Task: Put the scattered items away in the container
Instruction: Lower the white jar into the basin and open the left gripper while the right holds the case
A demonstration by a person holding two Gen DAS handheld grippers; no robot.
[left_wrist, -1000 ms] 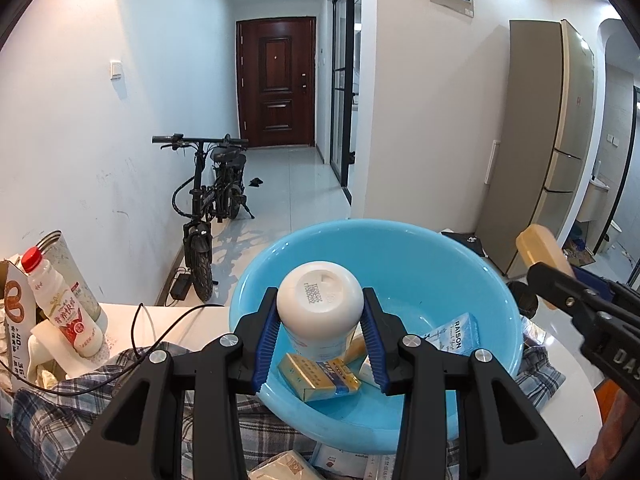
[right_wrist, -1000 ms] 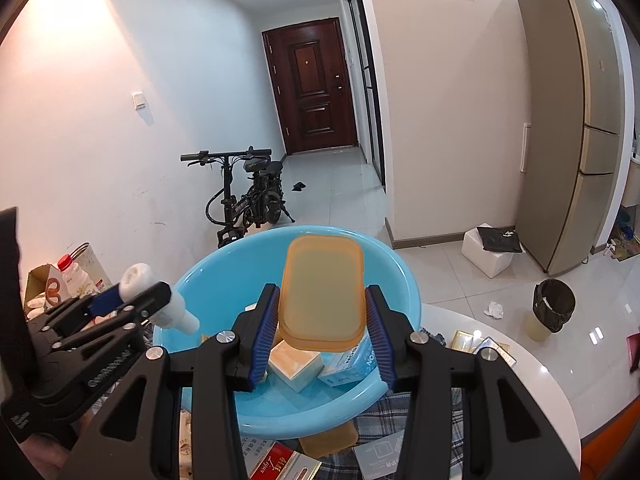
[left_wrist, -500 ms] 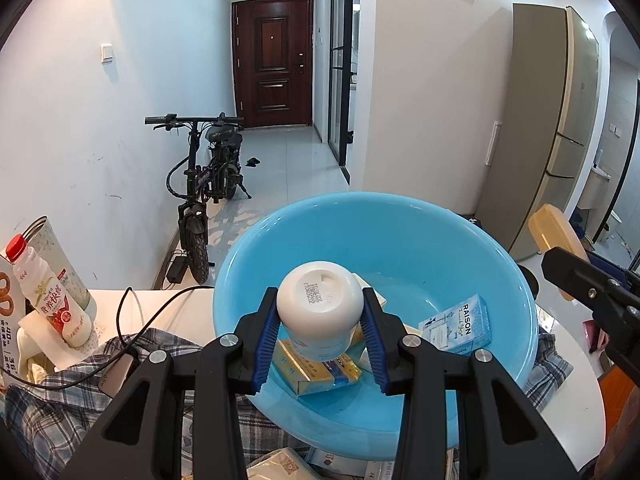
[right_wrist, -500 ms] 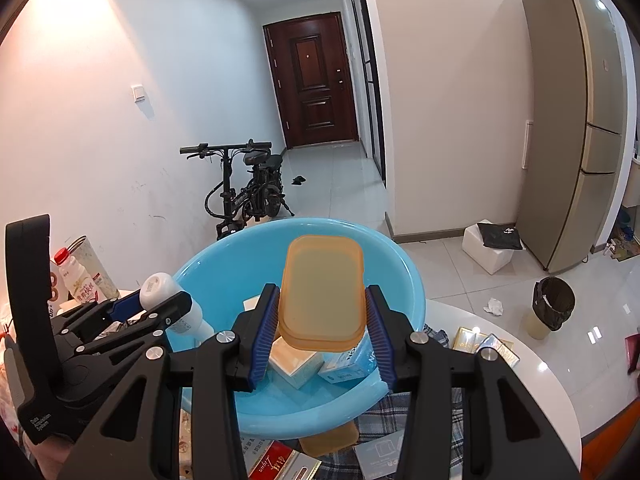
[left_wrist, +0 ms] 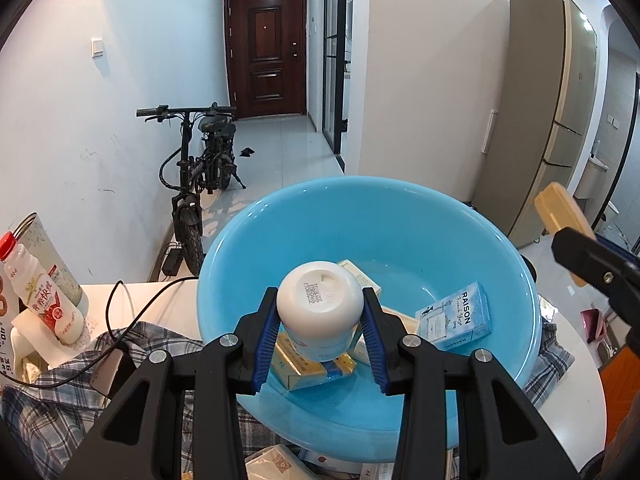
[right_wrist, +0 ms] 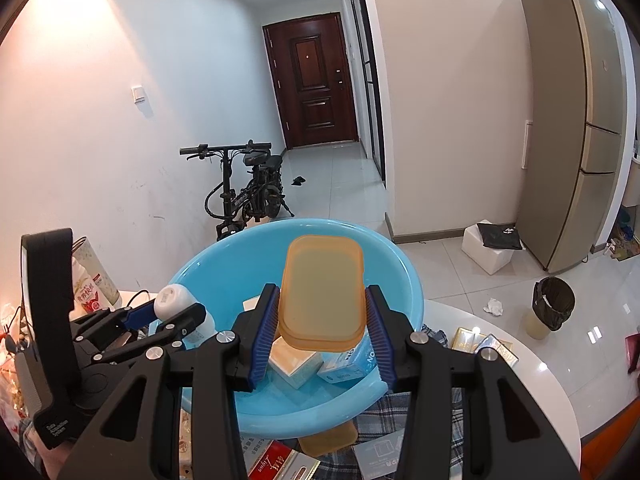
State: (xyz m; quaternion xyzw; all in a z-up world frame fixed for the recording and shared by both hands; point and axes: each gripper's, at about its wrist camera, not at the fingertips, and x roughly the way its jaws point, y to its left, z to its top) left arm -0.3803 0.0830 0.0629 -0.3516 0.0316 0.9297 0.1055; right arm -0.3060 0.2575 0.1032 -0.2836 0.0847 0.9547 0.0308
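A light blue basin [left_wrist: 400,216] stands on the table and holds several small boxes, among them a pale blue RAISON box [left_wrist: 454,320]. My left gripper [left_wrist: 320,316] is shut on a white bottle [left_wrist: 320,304], held bottom forward over the basin's near side. My right gripper [right_wrist: 322,320] is shut on an orange translucent lid [right_wrist: 322,292], held upright over the basin [right_wrist: 200,268]. The left gripper and its bottle [right_wrist: 172,300] show at the left of the right wrist view. The lid [left_wrist: 560,216] shows at the right of the left wrist view.
A plaid cloth [left_wrist: 60,400] lies under the basin. A drink bottle [left_wrist: 44,296] and a tin [left_wrist: 44,248] stand at the left. Loose boxes [right_wrist: 484,346] and packets [right_wrist: 276,460] lie around the basin. A black cable [left_wrist: 120,308] crosses the cloth.
Both grippers have moved forward and lower over the basin, still holding the bottle and the lid. The basin looks larger and closer in both views.
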